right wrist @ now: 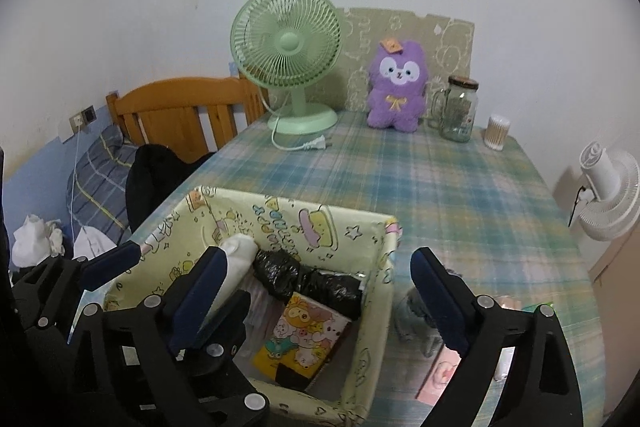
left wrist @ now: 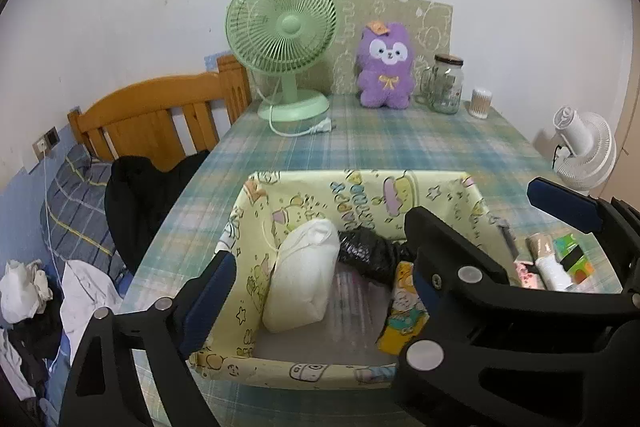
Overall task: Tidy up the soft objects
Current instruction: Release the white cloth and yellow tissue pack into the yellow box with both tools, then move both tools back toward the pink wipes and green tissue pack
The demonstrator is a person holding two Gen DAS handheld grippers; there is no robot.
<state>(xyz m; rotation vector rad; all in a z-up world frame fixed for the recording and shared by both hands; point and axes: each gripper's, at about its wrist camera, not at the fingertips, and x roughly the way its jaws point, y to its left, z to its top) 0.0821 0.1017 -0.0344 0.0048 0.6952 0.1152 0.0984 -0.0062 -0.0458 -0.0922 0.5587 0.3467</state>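
- The left hand-held gripper (left wrist: 320, 291) hovers over the pale yellow cartoon-print fabric bin (left wrist: 280, 373), its 2 fingers spread apart and holding nothing; the right hand-held gripper (right wrist: 316, 291) is likewise apart and empty, straddling the bin's right wall.
- Inside the bin lie a white soft pouch (left wrist: 304, 279) against the left wall, a crinkly black plastic bag (right wrist: 308, 277) at the back and a yellow cartoon-printed packet (right wrist: 304, 341) (probably tissues).
- Judged by looks, all 3 are light and yielding; the pouch would best be pinched across its narrow middle, and the bag may slip.
- Just right of the bin, on the plaid-covered counter (right wrist: 460, 187), a grey fuzzy item (right wrist: 416, 315) shows between the right fingers (too blurred to name).
- Far back sits a purple plush toy (right wrist: 398, 87), soft and easily squeezed at the body.
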